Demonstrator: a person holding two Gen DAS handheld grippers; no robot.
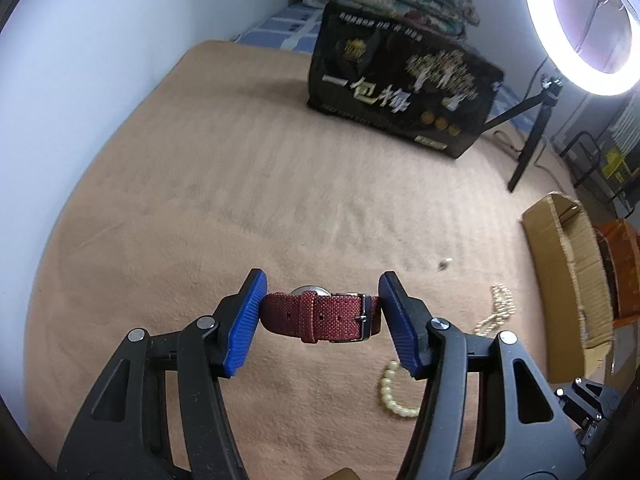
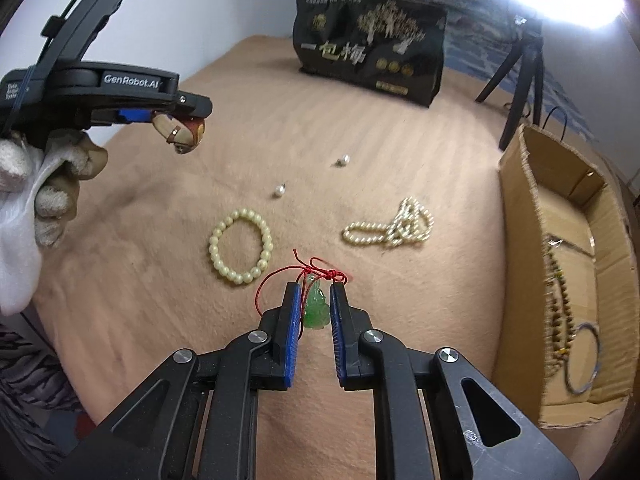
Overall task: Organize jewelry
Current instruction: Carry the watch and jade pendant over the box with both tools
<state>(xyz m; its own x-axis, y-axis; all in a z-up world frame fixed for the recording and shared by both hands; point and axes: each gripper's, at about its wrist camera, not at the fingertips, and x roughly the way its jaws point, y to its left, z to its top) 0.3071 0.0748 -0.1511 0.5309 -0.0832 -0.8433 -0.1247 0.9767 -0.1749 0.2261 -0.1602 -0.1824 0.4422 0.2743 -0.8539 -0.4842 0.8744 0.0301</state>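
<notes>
On the left we hold the watch (image 1: 320, 316) by its red strap in the left gripper (image 1: 322, 320), lifted clear of the blanket (image 1: 200, 200), likely bound for the box (image 2: 560, 240). Bracelet (image 2: 241, 245), two loose pearls (image 2: 279, 191) and necklace (image 2: 394, 224) lie between. Our right gripper (image 2: 315, 308) pinches the jade pendant (image 2: 316, 310), nothing blocking

My left wrist camera sat close above the tan plush blanket (image 1: 200, 200), facing the black printed snack bag (image 1: 400, 88). My right camera faced that bag (image 2: 368, 48) too; both showed the open cardboard box (image 2: 520, 200).
</notes>
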